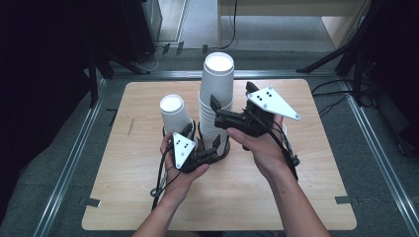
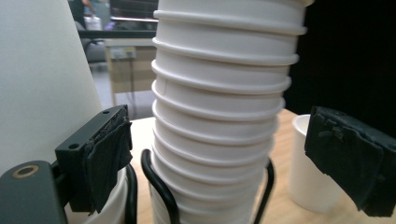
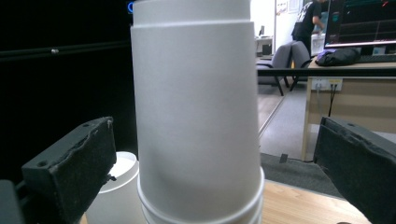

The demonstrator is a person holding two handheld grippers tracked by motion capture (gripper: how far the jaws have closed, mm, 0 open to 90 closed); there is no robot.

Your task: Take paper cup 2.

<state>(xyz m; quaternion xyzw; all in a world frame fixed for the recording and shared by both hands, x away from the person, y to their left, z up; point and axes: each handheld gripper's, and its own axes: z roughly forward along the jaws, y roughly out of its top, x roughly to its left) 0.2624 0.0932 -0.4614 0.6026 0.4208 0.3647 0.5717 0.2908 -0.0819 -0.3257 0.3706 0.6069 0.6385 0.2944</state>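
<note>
Right gripper noted at about 3 o'clock of the tall stack of inverted paper cups, jaws spread apart either side of the upper cup, pads clear of its wall in the right gripper view; nothing clamped. Left gripper found low at 6 o'clock of the same stack, jaws likewise apart, the ribbed rims of the lower cups between them with daylight on both sides; no grip made.

Moving outward: stack seated upside down inside a black wire holder, near the centre of the wooden table. Second, shorter stack of inverted cups standing at 9 o'clock of the tall one, just beside it, in a neighbouring ring of the holder as far as can be told. One further white cup seen on the table beyond the left gripper's far jaw.

Assessment: work judged at the approach stage. Both grippers positioned around the tall stack, neither closed. Top cup not yet separated. Remaining, by judgement: steady the lower cups, close on the upper one, lift it free.
</note>
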